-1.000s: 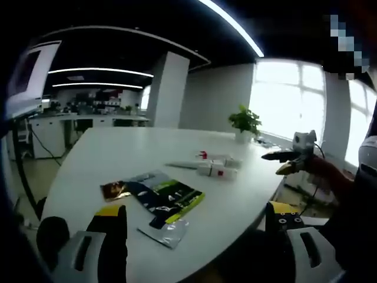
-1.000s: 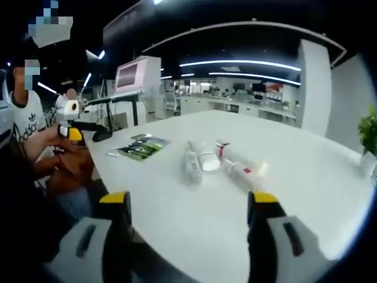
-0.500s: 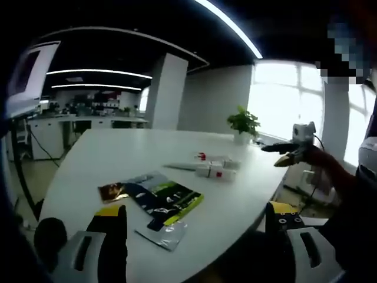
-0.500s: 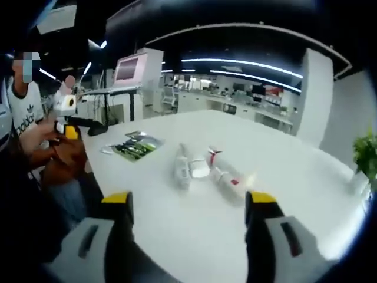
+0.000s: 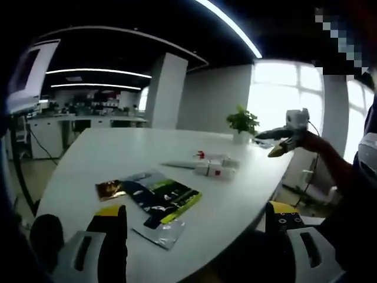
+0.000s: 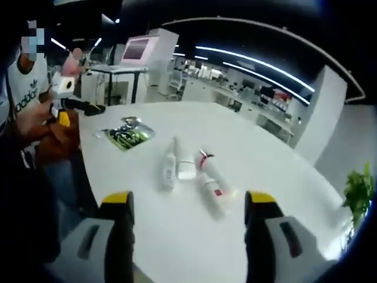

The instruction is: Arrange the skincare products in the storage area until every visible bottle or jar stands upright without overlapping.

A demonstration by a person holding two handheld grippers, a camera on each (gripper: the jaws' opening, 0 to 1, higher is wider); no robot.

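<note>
Several white skincare bottles (image 6: 194, 171) lie on their sides in a cluster on the white table (image 6: 253, 147); one has a red cap (image 6: 203, 156). In the left gripper view the same bottles (image 5: 212, 168) lie past some flat sachets (image 5: 159, 197). My left gripper (image 5: 194, 236) is open, held off the table's near edge, with nothing between its jaws. My right gripper (image 6: 188, 227) is open above the near part of the table, in front of the bottles. The right gripper (image 5: 277, 140) also shows at the right of the left gripper view, raised in a hand, and the left gripper (image 6: 73, 106) shows at the left of the right gripper view.
Dark and green sachets (image 6: 125, 134) lie near the table's left edge. A potted plant (image 5: 242, 122) stands at the far side by bright windows. A person sits at the table's left in the right gripper view. A monitor on a stand (image 6: 138, 50) is behind.
The right gripper has risen and tilted down, so the bottles now appear from higher up and lower in its view. In the left gripper view that gripper moved up and leftward.
</note>
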